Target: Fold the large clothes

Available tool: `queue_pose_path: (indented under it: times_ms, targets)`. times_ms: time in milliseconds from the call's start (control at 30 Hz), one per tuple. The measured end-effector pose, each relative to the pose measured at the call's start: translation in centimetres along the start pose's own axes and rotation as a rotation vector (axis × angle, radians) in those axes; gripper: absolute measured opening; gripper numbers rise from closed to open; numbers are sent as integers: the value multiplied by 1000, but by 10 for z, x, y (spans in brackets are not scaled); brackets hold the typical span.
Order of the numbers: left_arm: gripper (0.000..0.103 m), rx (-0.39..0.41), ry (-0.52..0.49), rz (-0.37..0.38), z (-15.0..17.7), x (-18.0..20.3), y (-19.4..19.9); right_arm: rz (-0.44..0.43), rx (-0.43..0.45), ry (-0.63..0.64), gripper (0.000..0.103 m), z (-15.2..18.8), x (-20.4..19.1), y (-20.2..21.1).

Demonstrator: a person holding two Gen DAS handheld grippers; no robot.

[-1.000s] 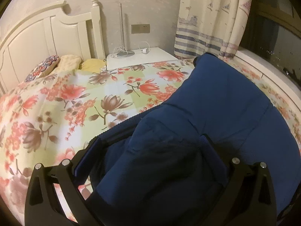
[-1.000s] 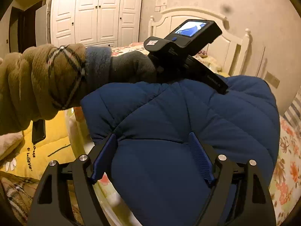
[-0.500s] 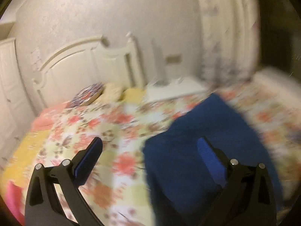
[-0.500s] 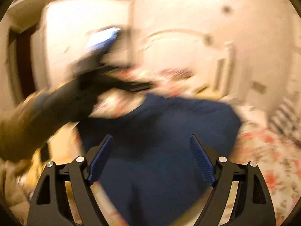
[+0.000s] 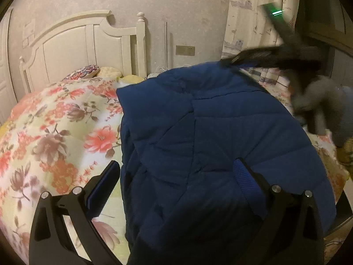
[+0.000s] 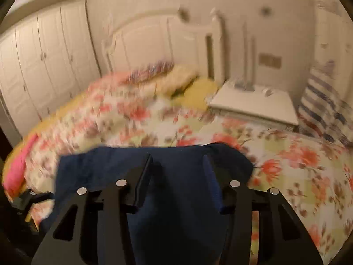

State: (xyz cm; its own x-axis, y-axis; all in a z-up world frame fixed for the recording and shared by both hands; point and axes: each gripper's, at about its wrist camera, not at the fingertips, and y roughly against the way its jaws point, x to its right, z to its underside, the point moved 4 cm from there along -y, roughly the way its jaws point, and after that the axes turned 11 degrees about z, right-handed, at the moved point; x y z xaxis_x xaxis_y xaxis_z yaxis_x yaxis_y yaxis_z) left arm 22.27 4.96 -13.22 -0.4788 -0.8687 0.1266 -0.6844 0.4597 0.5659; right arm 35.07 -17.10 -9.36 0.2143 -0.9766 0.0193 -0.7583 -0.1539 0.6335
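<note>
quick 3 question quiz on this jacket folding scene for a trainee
1. True or false: the left tool is clamped shut on the blue puffer jacket.
2. Which tool has jacket fabric bunched between narrowed fingers? A) left B) right C) neither
3. Fill in: the jacket lies on a ____-patterned quilt.

Key:
1. False. Its fingers stand wide apart over the jacket's near edge.
2. B. The right tool has closed in on the jacket's fabric.
3. Floral.

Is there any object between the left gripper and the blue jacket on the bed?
Nothing visible. The left gripper is open directly over the blue jacket, which lies on the floral bedspread.
</note>
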Motion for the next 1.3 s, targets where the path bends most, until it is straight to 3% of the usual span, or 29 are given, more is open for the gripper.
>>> queue_pose_path:
  times_ms: [67, 233, 367, 467, 533, 633, 700, 767, 800, 900, 967, 1067, 1133, 1200, 1300]
  targets:
    - [101, 6, 14, 6, 2, -1, 0, 16, -166, 101, 48, 11, -21, -49]
    - [101, 14, 69, 33, 1, -9, -2, 67, -254, 212, 51, 14, -43, -73]
    - [101, 9, 78, 39, 3, -8, 0, 86, -263, 240, 51, 13, -46, -70]
    - [101, 9, 79, 42, 5, -7, 0, 100, -204, 212, 51, -2, -47, -48]
    - [101, 8, 83, 47, 5, -8, -1, 29, -103, 172, 51, -19, -58, -17]
    - [101, 8, 86, 50, 5, -8, -1, -65, -37, 211, 56, -30, -87, 8]
    - [101, 9, 87, 49, 5, -7, 0, -86, -81, 288, 59, -23, -111, 0]
    - [101, 15, 93, 48, 6, -8, 1, -56, -224, 398, 61, 6, -134, -38]
    - [101, 16, 98, 42, 7, -10, 1, -43, -251, 415, 62, 14, -138, -49]
    - [101, 3, 130, 67, 9, -14, 0, -44, -290, 398, 62, 10, -139, -57]
    - [101, -3, 140, 86, 9, -16, -1, -38, -264, 405, 62, 5, -137, -48]
    - [101, -3, 179, 123, 12, -21, 0, -69, -166, 287, 66, -8, -121, -13]
    - [101, -9, 237, 176, 18, -28, 2, -145, -75, 145, 88, -9, -96, 24]
    - [101, -19, 326, 250, 24, -40, 2, -186, -12, 22, 89, 2, -68, 55]
    - [101, -40, 462, 365, 31, -55, 3, -223, -17, -109, 91, 41, -23, 88]
